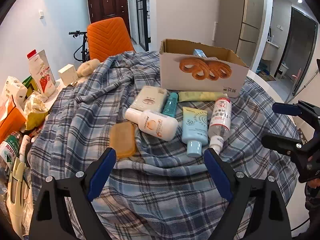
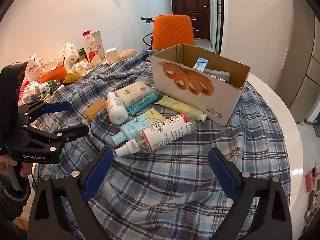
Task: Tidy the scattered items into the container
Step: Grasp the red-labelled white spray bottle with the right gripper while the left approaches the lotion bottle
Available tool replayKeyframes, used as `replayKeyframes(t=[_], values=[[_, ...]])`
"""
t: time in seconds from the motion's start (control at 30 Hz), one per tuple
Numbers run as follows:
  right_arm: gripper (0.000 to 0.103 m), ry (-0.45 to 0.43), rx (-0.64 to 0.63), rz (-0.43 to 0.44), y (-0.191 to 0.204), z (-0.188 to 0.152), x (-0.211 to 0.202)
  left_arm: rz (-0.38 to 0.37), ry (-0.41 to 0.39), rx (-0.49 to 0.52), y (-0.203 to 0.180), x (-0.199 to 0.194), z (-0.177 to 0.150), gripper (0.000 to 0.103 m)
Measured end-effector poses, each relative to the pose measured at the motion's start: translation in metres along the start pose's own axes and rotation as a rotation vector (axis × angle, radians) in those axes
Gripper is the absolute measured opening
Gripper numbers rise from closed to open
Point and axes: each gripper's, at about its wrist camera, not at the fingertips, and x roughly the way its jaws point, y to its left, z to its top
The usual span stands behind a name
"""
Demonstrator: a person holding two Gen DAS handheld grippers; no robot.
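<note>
Upper right of frame: box [image 2: 200,84], holding a few cartons; most items not yet packed. Centre, on plaid cloth [image 2: 160,180]: spray bottle [image 2: 166,133], sunscreen [image 2: 138,125], white bottle [image 2: 116,108], green tube [image 2: 180,106], teal tube [image 2: 142,103], soap [image 2: 95,108]. Left gripper [image 1: 160,158] and right gripper [image 2: 160,158] hover low before the pile, jaws wide apart, empty

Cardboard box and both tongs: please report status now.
Left tongs open, empty. Right tongs open, empty. Cardboard box upright, partly filled. Spray bottle nearest, lying on sunscreen tube.
</note>
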Motion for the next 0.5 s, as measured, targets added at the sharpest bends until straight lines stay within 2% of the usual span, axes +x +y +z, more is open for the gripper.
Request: replayKeyframes(t=[0.03, 0.13, 0.3, 0.5], values=[[0.094, 0.003, 0.008, -0.004, -0.001, 0.001, 0.001, 0.002, 0.004, 0.005, 0.001, 0.001, 0.001, 0.091], [0.080, 0.027, 0.031, 0.013, -0.005, 0.004, 0.005, 0.010, 0.018, 0.012, 0.002, 0.004, 0.004, 0.091], [0.077, 0.023, 0.038, 0.034, -0.001, 0.000, 0.004, 0.002, 0.012, 0.003, 0.001, 0.000, 0.003, 0.090], [0.066, 0.030, 0.051, 0.016, 0.002, 0.004, 0.009, 0.023, -0.007, 0.035, -0.011, -0.003, 0.005, 0.089]])
